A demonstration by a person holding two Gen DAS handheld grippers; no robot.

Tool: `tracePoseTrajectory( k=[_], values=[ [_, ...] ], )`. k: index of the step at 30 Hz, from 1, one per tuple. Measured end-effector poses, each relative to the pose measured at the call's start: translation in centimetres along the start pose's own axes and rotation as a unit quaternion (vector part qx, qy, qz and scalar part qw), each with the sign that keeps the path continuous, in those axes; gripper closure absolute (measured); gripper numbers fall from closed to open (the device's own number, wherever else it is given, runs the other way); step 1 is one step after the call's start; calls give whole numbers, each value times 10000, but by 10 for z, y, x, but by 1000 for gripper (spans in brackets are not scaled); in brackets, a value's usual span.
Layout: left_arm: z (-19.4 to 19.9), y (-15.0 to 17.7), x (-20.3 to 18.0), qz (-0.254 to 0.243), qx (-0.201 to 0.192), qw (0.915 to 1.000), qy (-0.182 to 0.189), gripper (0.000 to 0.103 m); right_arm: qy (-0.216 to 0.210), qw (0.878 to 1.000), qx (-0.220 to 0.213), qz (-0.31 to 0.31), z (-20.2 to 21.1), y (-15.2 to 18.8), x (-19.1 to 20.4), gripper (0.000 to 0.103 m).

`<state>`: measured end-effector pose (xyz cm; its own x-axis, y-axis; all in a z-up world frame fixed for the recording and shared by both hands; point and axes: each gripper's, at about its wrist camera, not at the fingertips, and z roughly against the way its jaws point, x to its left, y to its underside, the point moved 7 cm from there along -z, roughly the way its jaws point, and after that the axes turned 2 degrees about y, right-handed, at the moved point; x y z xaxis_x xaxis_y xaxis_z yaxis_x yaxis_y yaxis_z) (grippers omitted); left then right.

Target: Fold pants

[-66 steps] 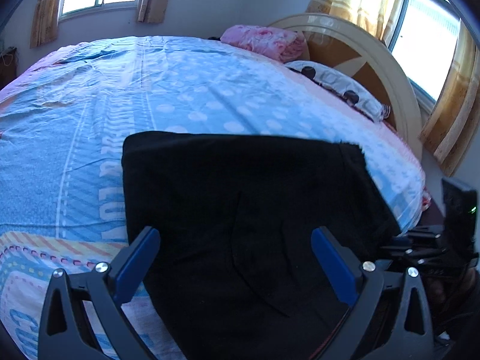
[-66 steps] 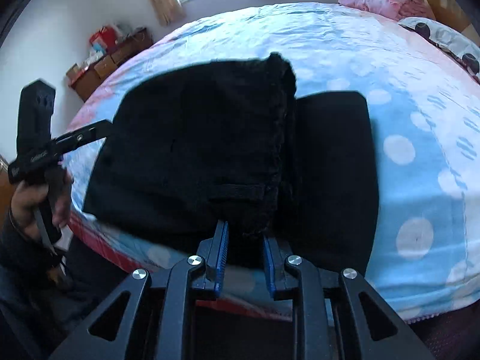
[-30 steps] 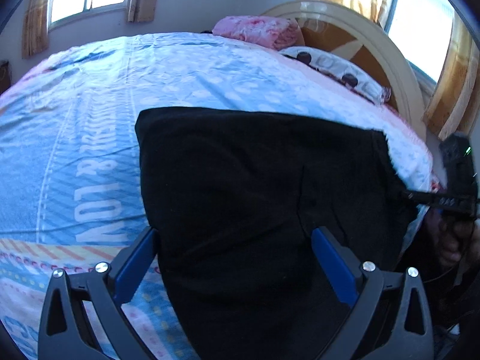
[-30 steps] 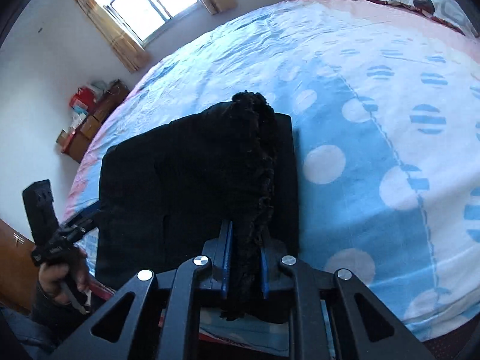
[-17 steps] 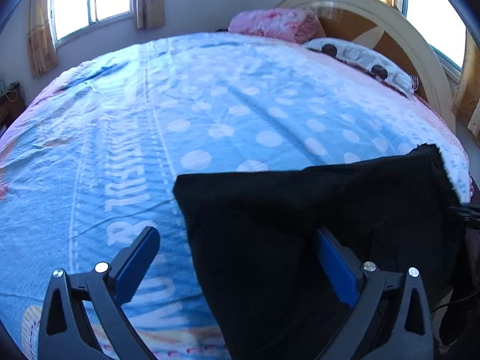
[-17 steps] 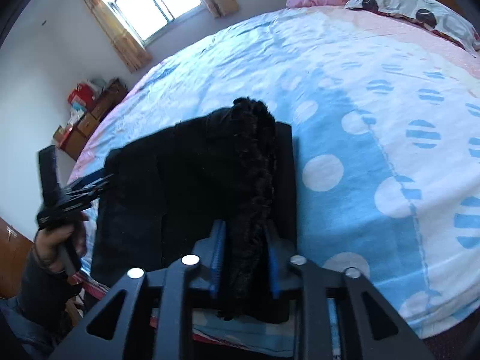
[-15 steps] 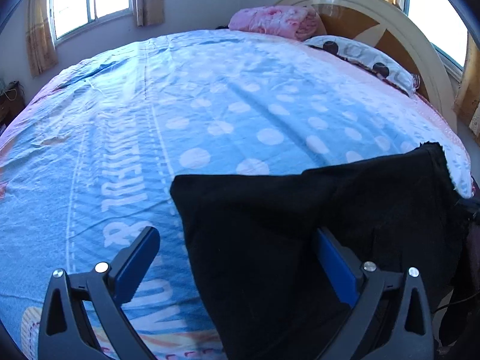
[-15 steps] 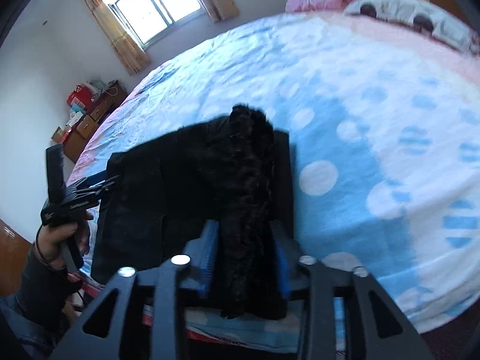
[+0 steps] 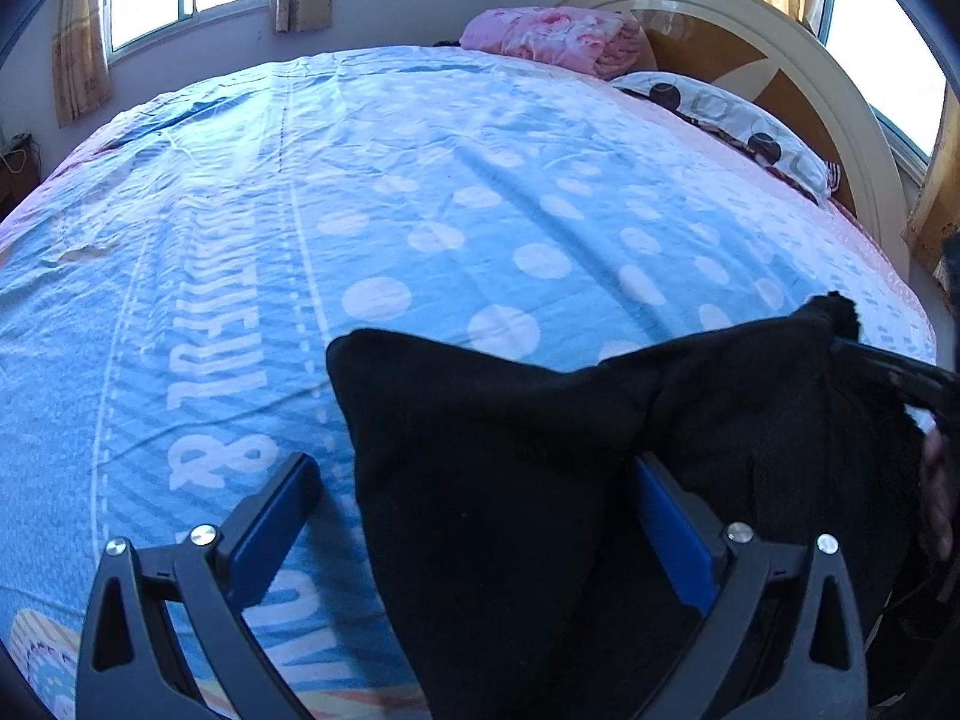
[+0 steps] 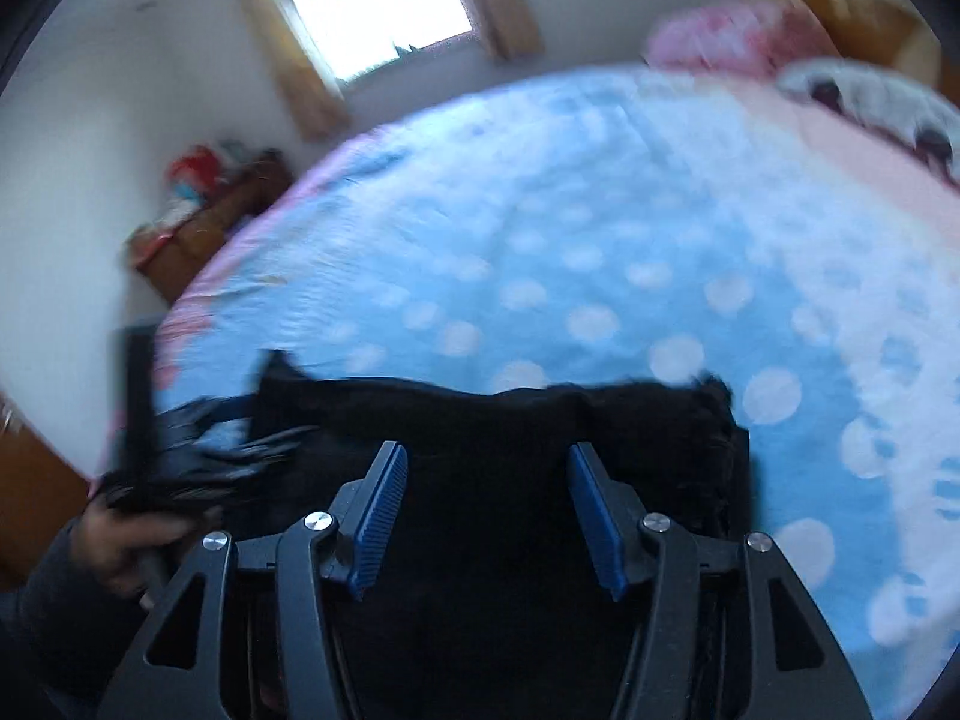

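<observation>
The black pants lie folded at the near edge of the bed, with a raised corner at the right. My left gripper is open, its blue pads apart, the pants lying between and over the right finger. In the blurred right wrist view the pants lie as a dark bundle on the bed. My right gripper is open above them and holds nothing. The other gripper and its hand show at the left of that view.
The bed has a blue polka-dot sheet. A pink folded blanket and a spotted pillow lie by the curved headboard. A low shelf with clutter stands by the wall under a window.
My right gripper has let go of the pants' ruffled edge and opened wide. It has swung, blurring its view. The left gripper stayed open while the pants settled lower on the bed.
</observation>
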<state>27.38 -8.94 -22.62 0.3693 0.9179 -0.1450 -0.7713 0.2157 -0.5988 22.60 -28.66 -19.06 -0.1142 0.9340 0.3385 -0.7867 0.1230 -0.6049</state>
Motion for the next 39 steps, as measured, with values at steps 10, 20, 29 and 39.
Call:
tracePoseTrajectory(
  k=[10, 20, 29, 39],
  values=[
    [27, -3, 2, 204, -343, 9991, -144, 0, 61, 9996, -234, 118, 33, 10, -4, 46],
    [64, 44, -25, 308, -502, 9980, 239, 0, -136, 9941, -10, 1081, 79, 94, 14, 46],
    [60, 53, -33, 159, -462, 9988, 14, 0, 26, 9968, -172, 779, 78, 89, 1, 46],
    [69, 87, -12, 509, -284, 9983, -59, 0, 61, 9945, 146, 1036, 75, 77, 17, 46]
  ],
)
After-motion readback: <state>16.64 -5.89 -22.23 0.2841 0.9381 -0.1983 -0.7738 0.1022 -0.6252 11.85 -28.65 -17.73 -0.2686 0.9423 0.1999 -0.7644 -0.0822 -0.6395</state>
